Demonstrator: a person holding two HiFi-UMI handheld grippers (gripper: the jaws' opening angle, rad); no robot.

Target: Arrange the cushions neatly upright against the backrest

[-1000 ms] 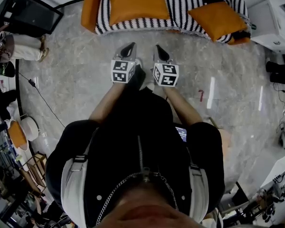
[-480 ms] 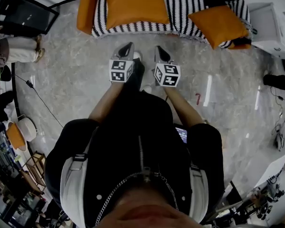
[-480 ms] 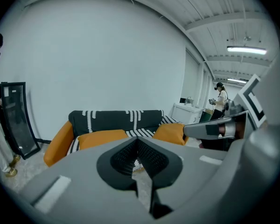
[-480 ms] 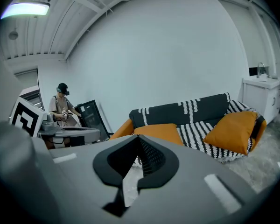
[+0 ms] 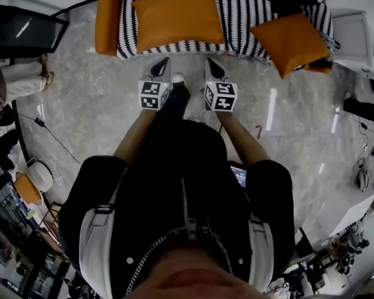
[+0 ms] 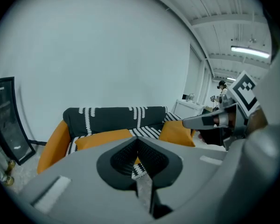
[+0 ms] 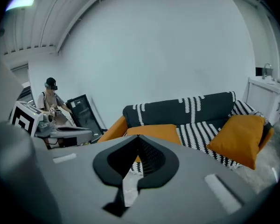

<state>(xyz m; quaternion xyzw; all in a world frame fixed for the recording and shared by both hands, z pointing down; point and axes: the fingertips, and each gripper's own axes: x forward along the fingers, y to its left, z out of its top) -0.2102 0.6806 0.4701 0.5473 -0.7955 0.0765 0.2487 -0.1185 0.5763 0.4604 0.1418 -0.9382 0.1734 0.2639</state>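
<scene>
Head view: square markers (image 5: 151, 94) top left tongs (image 5: 166, 61) and right tongs (image 5: 209, 61).

The sofa (image 5: 237, 11) has come lower in the frame, its front edge now just above the left gripper (image 5: 164, 63) and right gripper (image 5: 212, 64).

Striped sofa (image 5: 237, 11): orange cushion (image 5: 177, 18) flat on seat; second cushion (image 5: 288, 40) at right end, apparently tilted.
</scene>
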